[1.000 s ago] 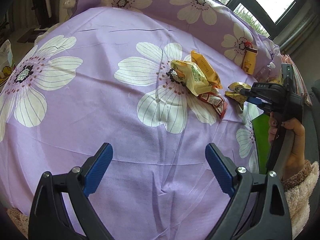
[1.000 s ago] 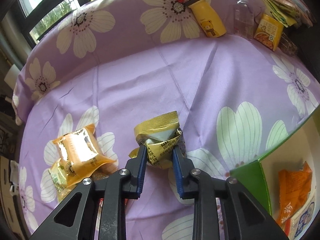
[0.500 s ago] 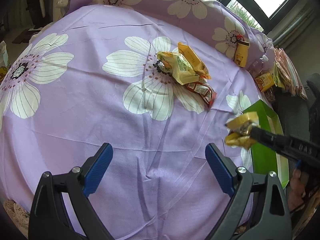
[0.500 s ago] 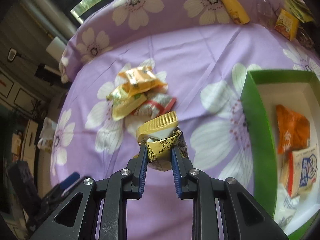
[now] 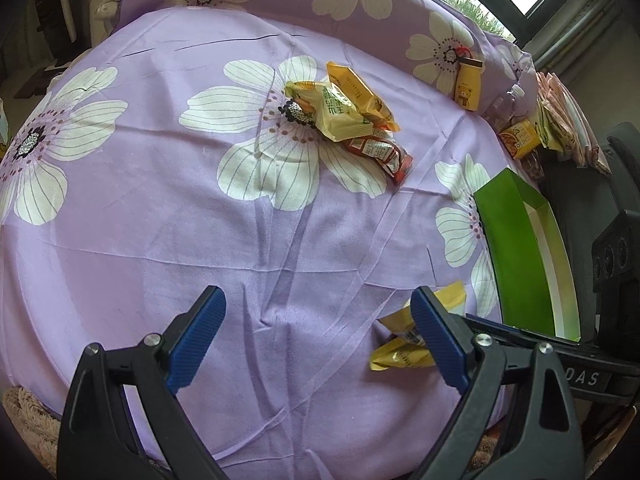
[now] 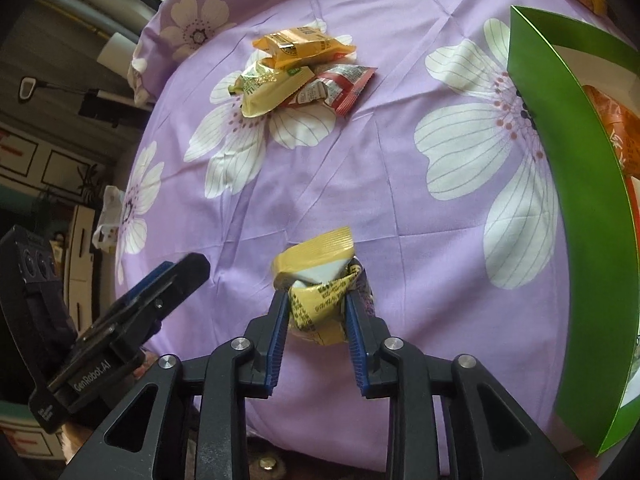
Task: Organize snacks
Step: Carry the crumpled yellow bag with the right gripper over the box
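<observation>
Right wrist view: right gripper (image 6: 316,308) jaws clamp a crumpled yellow snack packet (image 6: 318,280) at lower centre, above the purple floral sheet (image 6: 360,168); green box (image 6: 576,200) at right edge; snack pile (image 6: 300,72) upper centre — left gripper (image 5: 316,336) jaws wide, holding nothing.

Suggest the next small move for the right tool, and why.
Probably swing right and lift over the green box wall, then release. The right tool is shut on a yellow packet, the box lies to its right, and other snacks already sit inside.
</observation>
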A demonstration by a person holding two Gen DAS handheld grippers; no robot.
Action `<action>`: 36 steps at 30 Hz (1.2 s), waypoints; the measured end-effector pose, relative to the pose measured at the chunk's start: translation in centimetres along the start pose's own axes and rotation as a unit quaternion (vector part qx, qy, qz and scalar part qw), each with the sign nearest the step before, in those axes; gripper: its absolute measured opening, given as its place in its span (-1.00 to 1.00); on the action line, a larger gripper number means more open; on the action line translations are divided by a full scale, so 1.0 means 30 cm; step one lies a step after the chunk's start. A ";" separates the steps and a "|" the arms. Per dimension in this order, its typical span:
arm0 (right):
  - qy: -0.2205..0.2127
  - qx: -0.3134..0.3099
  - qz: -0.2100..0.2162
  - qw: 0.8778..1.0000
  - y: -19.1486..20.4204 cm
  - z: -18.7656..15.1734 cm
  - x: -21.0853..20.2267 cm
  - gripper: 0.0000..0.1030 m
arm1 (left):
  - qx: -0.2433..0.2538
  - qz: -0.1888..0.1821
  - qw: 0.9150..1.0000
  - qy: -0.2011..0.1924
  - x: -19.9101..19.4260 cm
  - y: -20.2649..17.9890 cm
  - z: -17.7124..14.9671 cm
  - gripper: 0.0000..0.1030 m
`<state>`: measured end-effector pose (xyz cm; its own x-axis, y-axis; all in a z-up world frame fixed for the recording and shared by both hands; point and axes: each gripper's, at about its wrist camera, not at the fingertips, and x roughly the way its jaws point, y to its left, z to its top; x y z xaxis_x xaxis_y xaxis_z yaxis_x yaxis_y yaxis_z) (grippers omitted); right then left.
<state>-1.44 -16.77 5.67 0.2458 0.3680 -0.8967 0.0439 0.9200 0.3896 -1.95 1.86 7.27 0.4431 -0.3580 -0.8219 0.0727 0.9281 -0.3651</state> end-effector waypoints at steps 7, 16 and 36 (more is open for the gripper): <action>-0.046 0.006 0.001 0.999 -0.017 -0.010 -0.071 0.15 | 0.015 -0.006 1.000 0.010 0.010 -0.046 -0.016 0.84; -0.056 0.049 0.022 0.997 -0.077 -0.020 -0.088 0.15 | 0.036 -0.025 0.999 0.029 0.037 -0.121 -0.062 0.84; 0.004 0.081 0.077 0.994 -0.099 -0.026 0.083 0.16 | 0.039 -0.067 0.995 0.055 0.154 -0.174 -0.122 0.18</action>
<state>-1.71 -18.48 2.13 0.2546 0.5039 -0.8254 0.1610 0.8195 0.5500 -3.55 -5.00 3.79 0.3252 -0.4845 -0.8121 0.1962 0.8746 -0.4433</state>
